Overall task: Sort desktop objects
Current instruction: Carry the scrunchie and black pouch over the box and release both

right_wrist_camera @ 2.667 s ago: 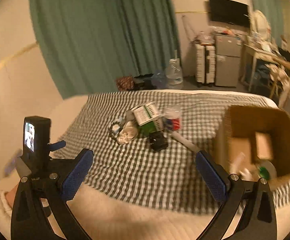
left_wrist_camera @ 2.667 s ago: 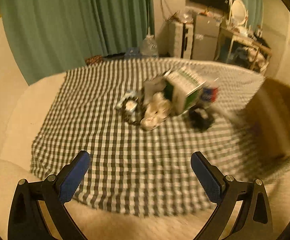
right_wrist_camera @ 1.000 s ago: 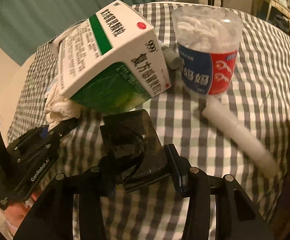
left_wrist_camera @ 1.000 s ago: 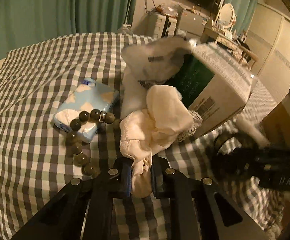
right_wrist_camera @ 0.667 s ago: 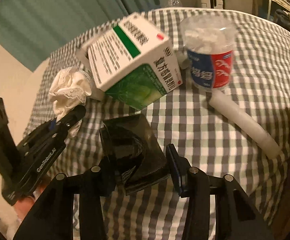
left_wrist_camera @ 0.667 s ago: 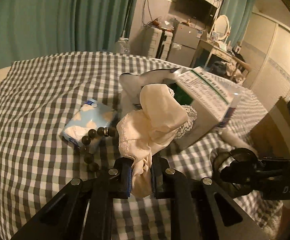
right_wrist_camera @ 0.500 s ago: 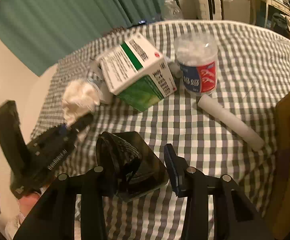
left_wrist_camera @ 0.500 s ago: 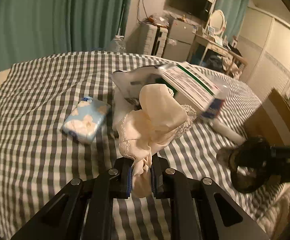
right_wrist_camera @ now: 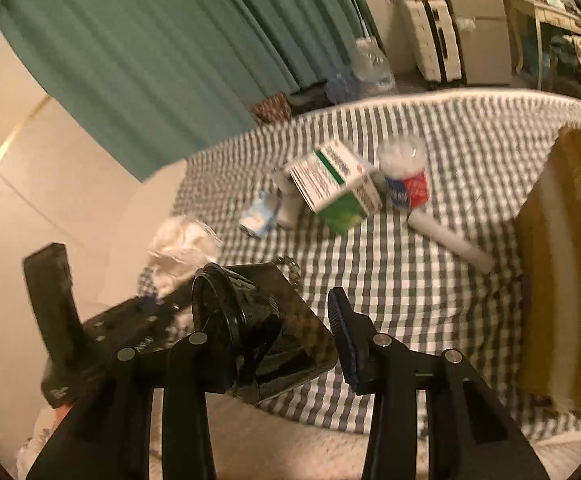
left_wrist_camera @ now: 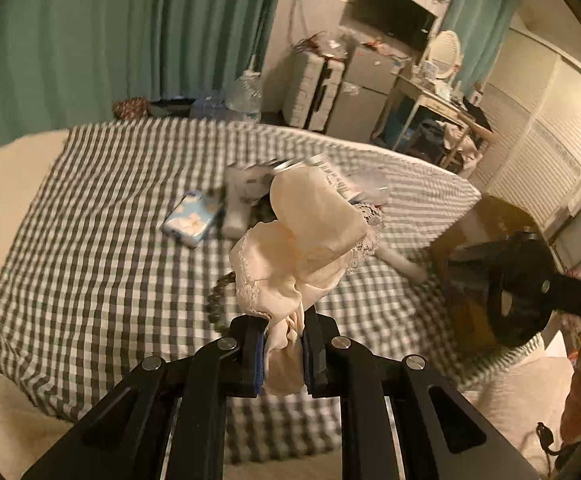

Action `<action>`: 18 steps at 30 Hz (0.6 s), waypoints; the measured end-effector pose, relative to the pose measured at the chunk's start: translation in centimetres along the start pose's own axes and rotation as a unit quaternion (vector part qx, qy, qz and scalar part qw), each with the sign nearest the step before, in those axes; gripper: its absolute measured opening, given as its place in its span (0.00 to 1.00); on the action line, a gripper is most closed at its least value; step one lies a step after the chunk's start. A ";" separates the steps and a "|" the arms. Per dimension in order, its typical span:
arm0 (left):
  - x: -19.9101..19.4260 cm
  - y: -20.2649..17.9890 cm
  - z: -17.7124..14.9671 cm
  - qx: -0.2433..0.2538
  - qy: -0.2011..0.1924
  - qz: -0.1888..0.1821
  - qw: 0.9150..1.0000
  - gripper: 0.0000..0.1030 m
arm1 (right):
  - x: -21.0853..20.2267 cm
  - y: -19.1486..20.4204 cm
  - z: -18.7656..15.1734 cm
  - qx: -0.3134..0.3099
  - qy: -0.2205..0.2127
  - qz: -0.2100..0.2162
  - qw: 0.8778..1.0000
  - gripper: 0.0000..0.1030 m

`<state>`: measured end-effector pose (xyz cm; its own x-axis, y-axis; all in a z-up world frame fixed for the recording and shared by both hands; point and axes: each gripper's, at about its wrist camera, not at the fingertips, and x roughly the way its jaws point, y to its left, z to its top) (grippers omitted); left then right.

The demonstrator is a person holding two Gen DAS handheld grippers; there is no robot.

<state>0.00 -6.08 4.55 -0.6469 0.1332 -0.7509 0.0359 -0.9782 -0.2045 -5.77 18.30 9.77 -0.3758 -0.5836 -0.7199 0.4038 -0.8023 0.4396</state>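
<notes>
My left gripper point(left_wrist_camera: 283, 354) is shut on a cream lace-trimmed cloth point(left_wrist_camera: 306, 240) and holds it above the checkered cloth point(left_wrist_camera: 90, 240). My right gripper point(right_wrist_camera: 274, 332) is shut on a black glossy object with a ring point(right_wrist_camera: 258, 328), also lifted; it shows in the left wrist view point(left_wrist_camera: 514, 288). On the cloth lie a green-and-white box point(right_wrist_camera: 338, 186), a cotton swab tub point(right_wrist_camera: 404, 176), a white tube point(right_wrist_camera: 448, 240), a blue tissue pack point(left_wrist_camera: 192, 220) and a bead bracelet point(left_wrist_camera: 218, 296). The left gripper shows in the right wrist view point(right_wrist_camera: 130, 320).
An open cardboard box point(right_wrist_camera: 566, 264) stands at the right edge of the checkered cloth. Green curtains point(left_wrist_camera: 130, 40), water bottles point(left_wrist_camera: 246, 92), a small fridge and a cluttered desk point(left_wrist_camera: 430, 96) stand beyond the far edge.
Both grippers closed on their items, lifted them off the cloth and pulled back. The pile now looks farther away and the cardboard box has come into view at the right.
</notes>
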 end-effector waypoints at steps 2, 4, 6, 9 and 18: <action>-1.5 -2.3 0.5 0.012 -0.006 -0.006 1.000 0.14 | -2.6 0.0 0.3 0.000 -0.015 0.001 1.000 0.38; -2.6 -4.3 1.2 0.019 -0.004 -0.011 1.000 0.14 | -4.6 -0.5 0.8 0.004 -0.030 -0.002 1.000 0.38; -3.0 -6.8 2.1 0.024 0.009 -0.022 0.999 0.14 | -6.8 -1.5 1.4 0.010 -0.039 -0.013 0.999 0.38; -3.5 -11.6 3.3 0.044 0.011 -0.036 0.998 0.14 | -10.0 -3.1 2.0 0.010 -0.052 -0.055 0.997 0.38; 0.5 -26.8 5.1 0.084 0.052 -0.130 0.987 0.14 | -18.0 -13.9 4.8 0.051 -0.068 -0.160 0.983 0.38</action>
<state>-5.17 19.36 12.91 -0.5357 0.3898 -0.7490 -0.2529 -0.9204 -0.2981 -8.56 39.35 19.22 -0.5812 -0.3043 -0.7547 0.1624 -0.9522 0.2589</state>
